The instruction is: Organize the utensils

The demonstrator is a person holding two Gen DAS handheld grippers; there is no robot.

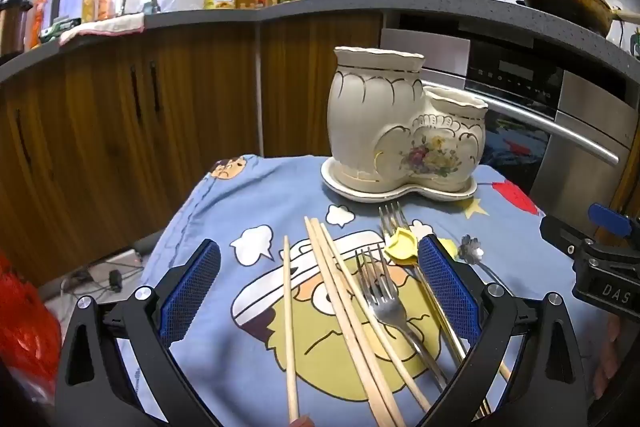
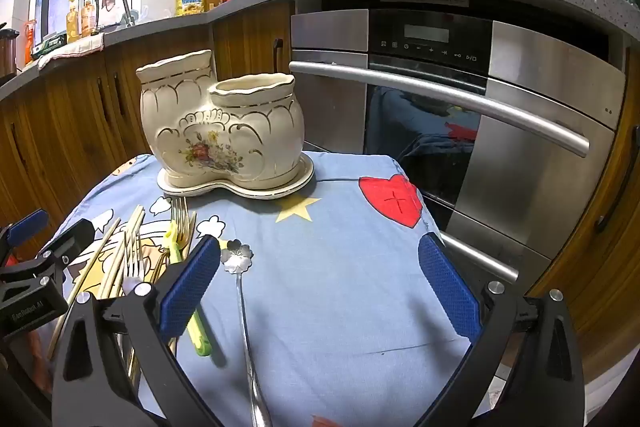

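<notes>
Utensils lie loose on a tabletop covered with a blue cartoon-print cloth [image 2: 344, 267], all on the near side of a cream ceramic two-pot holder with gold trim and a painted flower spray [image 1: 400, 123], which stands on its matching cream saucer [image 1: 400, 193] toward the far edge of the cloth.

Nearest the holder lies a steel fork [image 1: 394, 219], its tines pointing at the saucer. Just nearer than that fork is a yellow-green plastic utensil [image 1: 402, 247], and beside it a silver spoon with a flower-shaped bowl [image 2: 237, 255], its thin handle running back toward the camera in the right wrist view. A second steel fork [image 1: 382, 301] lies nearer still, with three pale wooden chopsticks [image 1: 340, 291] fanned just to its left and a single wooden chopstick [image 1: 289, 323] lying apart, farther left.

The left gripper [image 1: 320, 287] hangs over the chopsticks and the nearer fork, its blue-padded fingers spread wide and holding nothing. The right gripper [image 2: 320, 287] is off to the right of the pile, fingers likewise spread wide with only the flower spoon's handle and bare cloth between them, nothing gripped.
</notes>
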